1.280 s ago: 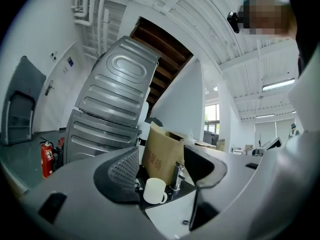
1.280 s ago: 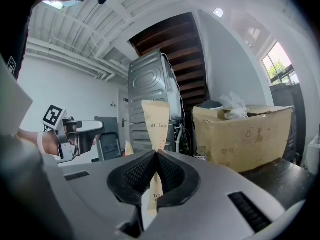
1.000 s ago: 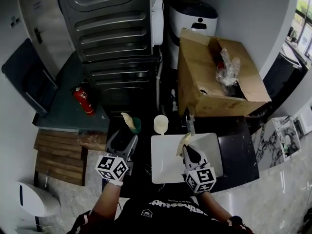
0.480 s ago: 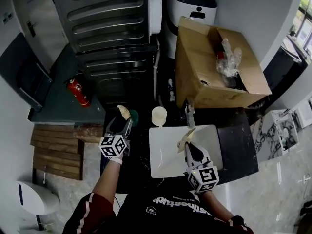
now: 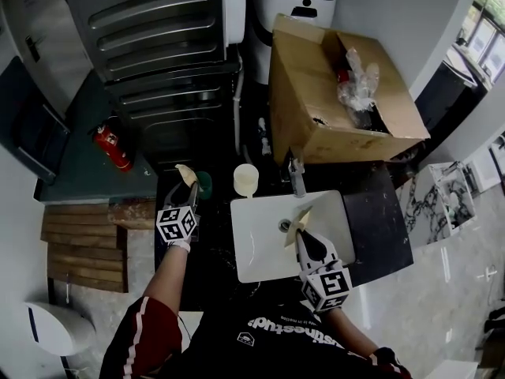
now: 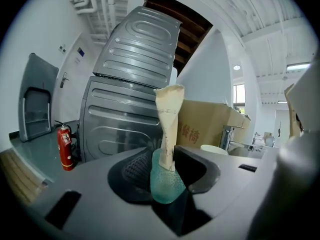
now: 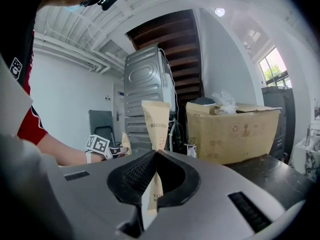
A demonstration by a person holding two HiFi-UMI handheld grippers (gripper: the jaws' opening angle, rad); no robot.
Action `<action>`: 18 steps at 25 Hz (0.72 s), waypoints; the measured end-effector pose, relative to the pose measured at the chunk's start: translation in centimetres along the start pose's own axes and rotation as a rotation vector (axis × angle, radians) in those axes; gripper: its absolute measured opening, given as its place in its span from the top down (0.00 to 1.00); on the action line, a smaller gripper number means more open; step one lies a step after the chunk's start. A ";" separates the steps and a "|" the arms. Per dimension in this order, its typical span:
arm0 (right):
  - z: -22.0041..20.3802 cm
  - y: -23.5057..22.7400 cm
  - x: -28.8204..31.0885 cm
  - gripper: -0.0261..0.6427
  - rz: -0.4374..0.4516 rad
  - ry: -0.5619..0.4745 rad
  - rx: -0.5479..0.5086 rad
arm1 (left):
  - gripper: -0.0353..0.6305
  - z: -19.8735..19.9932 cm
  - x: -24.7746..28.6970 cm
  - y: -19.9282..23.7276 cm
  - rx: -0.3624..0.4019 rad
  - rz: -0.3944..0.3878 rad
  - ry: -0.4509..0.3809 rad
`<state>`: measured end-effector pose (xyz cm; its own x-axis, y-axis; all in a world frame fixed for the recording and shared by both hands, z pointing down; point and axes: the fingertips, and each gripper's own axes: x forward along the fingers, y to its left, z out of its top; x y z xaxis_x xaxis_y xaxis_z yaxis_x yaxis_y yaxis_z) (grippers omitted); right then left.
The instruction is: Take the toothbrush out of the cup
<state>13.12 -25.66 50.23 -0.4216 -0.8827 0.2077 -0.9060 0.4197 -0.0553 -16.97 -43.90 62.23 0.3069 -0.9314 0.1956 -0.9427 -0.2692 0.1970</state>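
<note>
A translucent green cup [image 6: 167, 181] stands on the dark counter with a paper-wrapped toothbrush [image 6: 168, 119] upright in it. My left gripper [image 6: 167, 173] has the cup between its jaws, which have just been closing; both pads touch the cup's sides. In the head view this gripper [image 5: 188, 202] sits left of the sink, at the cup [image 5: 204, 184]. My right gripper [image 7: 154, 159] is shut on a second beige paper-wrapped toothbrush [image 7: 156, 121] and holds it upright over the white sink [image 5: 260, 251].
A cream cup [image 5: 245, 180] and a faucet [image 5: 297, 178] stand at the sink's far edge. Behind them are an open cardboard box [image 5: 339, 93] and a grey machine [image 5: 158, 38]. A red fire extinguisher [image 5: 110, 148] stands on the floor to the left.
My left gripper has moved forward and down to the green cup, and its jaws now sit around it. The right gripper has stayed over the sink with its packet.
</note>
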 end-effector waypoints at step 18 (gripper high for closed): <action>1.5 -0.2 0.0 0.90 0.025 -0.044 -0.006 | 0.90 10.0 -4.1 -3.4 0.048 -0.038 -0.194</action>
<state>13.24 -26.05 48.74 -0.4452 -0.8805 0.1628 -0.8951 0.4426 -0.0541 -16.32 -41.63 51.16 0.3161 -0.9487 -0.0005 -0.9373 -0.3124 0.1543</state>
